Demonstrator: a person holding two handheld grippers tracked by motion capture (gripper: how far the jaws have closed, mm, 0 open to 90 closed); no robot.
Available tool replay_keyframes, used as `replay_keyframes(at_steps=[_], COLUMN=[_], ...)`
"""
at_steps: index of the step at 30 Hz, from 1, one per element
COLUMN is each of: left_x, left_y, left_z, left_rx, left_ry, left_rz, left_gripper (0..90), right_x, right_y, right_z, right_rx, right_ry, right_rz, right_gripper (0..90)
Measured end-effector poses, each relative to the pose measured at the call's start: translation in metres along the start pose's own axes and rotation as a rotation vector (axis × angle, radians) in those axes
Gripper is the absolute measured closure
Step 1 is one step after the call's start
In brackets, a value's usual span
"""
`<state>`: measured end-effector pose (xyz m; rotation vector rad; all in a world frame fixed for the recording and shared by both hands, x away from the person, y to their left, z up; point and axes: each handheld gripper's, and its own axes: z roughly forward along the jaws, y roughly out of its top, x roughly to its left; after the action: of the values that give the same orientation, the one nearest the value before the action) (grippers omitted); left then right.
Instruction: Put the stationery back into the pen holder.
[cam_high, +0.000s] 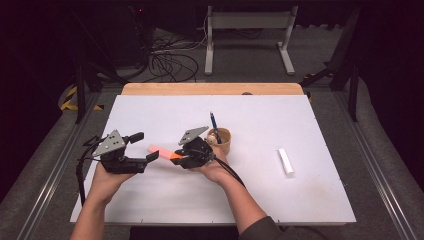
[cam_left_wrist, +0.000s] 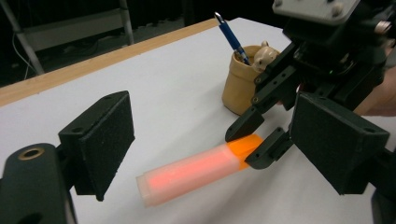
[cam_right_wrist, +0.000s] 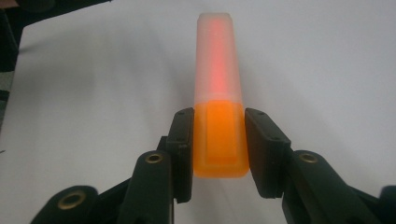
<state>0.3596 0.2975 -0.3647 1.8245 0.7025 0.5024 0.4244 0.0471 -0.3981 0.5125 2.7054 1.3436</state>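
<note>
An orange highlighter (cam_high: 162, 151) with a frosted pink-glowing cap (cam_right_wrist: 217, 70) is held level above the white table. My right gripper (cam_high: 176, 156) is shut on its orange body (cam_right_wrist: 218, 140), one pad on each side. In the left gripper view the same right gripper (cam_left_wrist: 259, 140) comes in from the right with the highlighter (cam_left_wrist: 187, 175) pointing toward me. My left gripper (cam_high: 145, 146) faces it, open, its wide pads (cam_left_wrist: 105, 140) standing well apart. The cap's tip lies low between them and touches neither.
A tan cup (cam_high: 222, 140) with a blue pen (cam_high: 214, 120) and a small bear figure stands just behind the right gripper. A white stick-like object (cam_high: 285, 161) lies to the right. The white board (cam_high: 300, 115) ends at a wooden strip at the back.
</note>
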Motion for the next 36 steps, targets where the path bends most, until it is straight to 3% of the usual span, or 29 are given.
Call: replay_keyframes(at_steps=[4,14,19,27,31,36], left_x=[-0.009,-0.038,-0.046,-0.052,-0.055,-0.06], left_y=[0.0,0.001,-0.003,-0.008,-0.01,-0.012], left_z=[0.007,0.031,0.039,0.046,0.048,0.05], left_rx=[0.003,0.018,0.039,0.071,0.09,0.108], left_ry=[-0.002,-0.02,0.001,0.056,0.084,0.087], left_rz=[0.031,0.155,0.224,0.301,0.362,0.421], left_gripper=[17.5,19.8,20.4,21.0,22.7,26.8], right_x=[0.005,0.008,0.008,0.007,0.007,0.008], right_y=[-0.003,-0.021,-0.025,-0.029,-0.029,-0.03], right_z=[-0.014,-0.055,-0.068,-0.073,-0.074,-0.071], right_rx=[-0.002,-0.03,-0.048,-0.033,-0.023,0.003], right_ry=[-0.01,-0.032,-0.03,0.019,0.031,0.041], right_rz=[0.008,0.042,0.059,0.082,0.083,0.085], right_gripper=[65.7,65.7,65.6,65.7,65.6,65.6])
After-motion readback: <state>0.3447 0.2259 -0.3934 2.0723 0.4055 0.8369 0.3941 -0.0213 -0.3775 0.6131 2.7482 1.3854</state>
